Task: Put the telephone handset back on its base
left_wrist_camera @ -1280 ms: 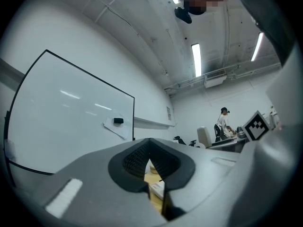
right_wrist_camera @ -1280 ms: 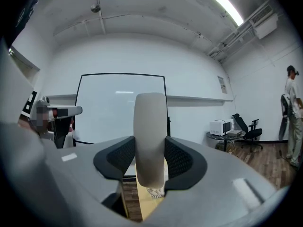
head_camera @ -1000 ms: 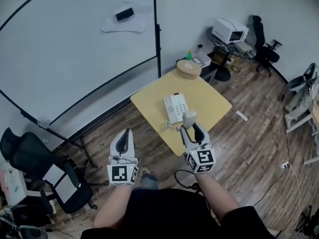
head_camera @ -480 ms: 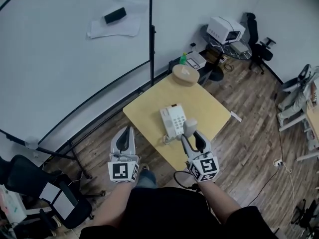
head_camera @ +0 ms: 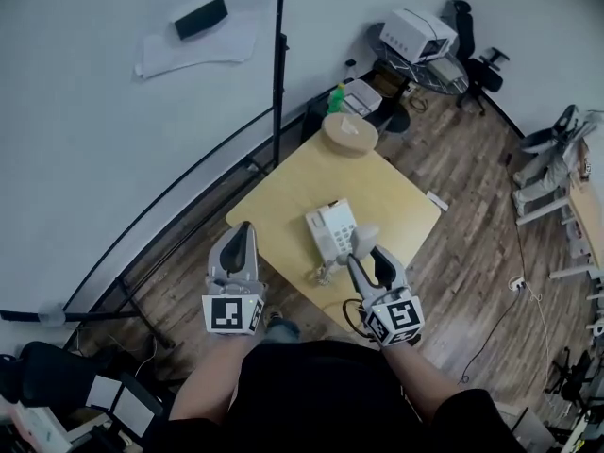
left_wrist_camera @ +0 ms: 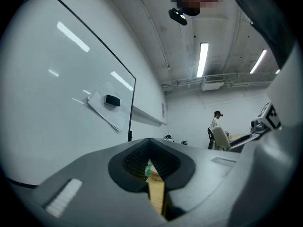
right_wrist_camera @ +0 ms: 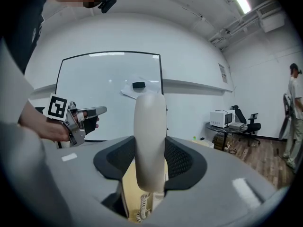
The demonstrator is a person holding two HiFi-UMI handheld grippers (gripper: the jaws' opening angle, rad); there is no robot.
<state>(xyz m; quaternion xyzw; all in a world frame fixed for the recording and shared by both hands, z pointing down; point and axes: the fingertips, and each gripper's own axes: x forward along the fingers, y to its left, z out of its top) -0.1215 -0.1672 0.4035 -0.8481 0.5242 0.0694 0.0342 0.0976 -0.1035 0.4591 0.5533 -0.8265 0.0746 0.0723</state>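
A white telephone base (head_camera: 330,230) with a keypad lies on the yellow table (head_camera: 283,196). My right gripper (head_camera: 366,251) is shut on the pale handset (head_camera: 362,240), held upright just off the base's near right side. In the right gripper view the handset (right_wrist_camera: 150,141) stands between the black pads, and its coiled cord (right_wrist_camera: 142,207) hangs below. My left gripper (head_camera: 242,242) hovers over the table's near left edge with its jaws together and nothing in them. The left gripper view shows only a thin strip of table (left_wrist_camera: 156,197) between its jaws.
A round wooden piece (head_camera: 349,133) sits on the table's far corner, with a green bottle (head_camera: 337,97) behind it. A big whiteboard (head_camera: 142,111) on a stand fills the left. Office chairs and a desk with a white machine (head_camera: 415,34) stand at the back right. A person (right_wrist_camera: 296,112) stands far right.
Both grippers have come forward over the near part of the table. The handset has stayed in the right gripper and now sits closer to the base.
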